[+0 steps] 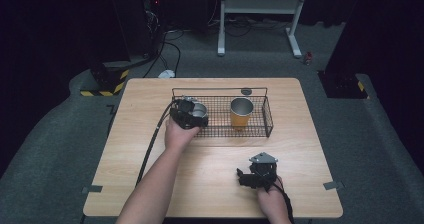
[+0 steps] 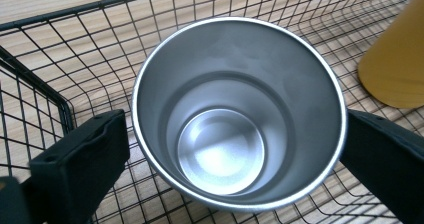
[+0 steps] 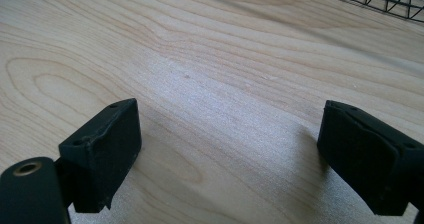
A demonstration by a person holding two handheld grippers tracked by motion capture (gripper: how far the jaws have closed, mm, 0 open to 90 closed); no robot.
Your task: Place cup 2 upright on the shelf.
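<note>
Table point(image 1: 150, 184) of pale wood spans the scene, with your forearms coming in from its near edge. Basket point(image 1: 269, 115) of black wire sits across the far middle. In it stand two cups: the yellow cup point(image 1: 241, 113) upright toward the right, the steel cup point(image 1: 198, 111) upright at the left end, well apart from it. Your left gripper point(image 1: 192, 115) is at the steel cup; its jaws stand spread, one on each side of the cup's rim, with a sliver of gap showing at the left jaw, so nothing is pinched. In the left gripper view you look straight down into the steel cup point(image 2: 240, 114), the yellow cup point(image 2: 395, 64) off to one side. Your right gripper point(image 1: 245, 176) rests low over bare wood near the right front, jaws spread wide on nothing.
</note>
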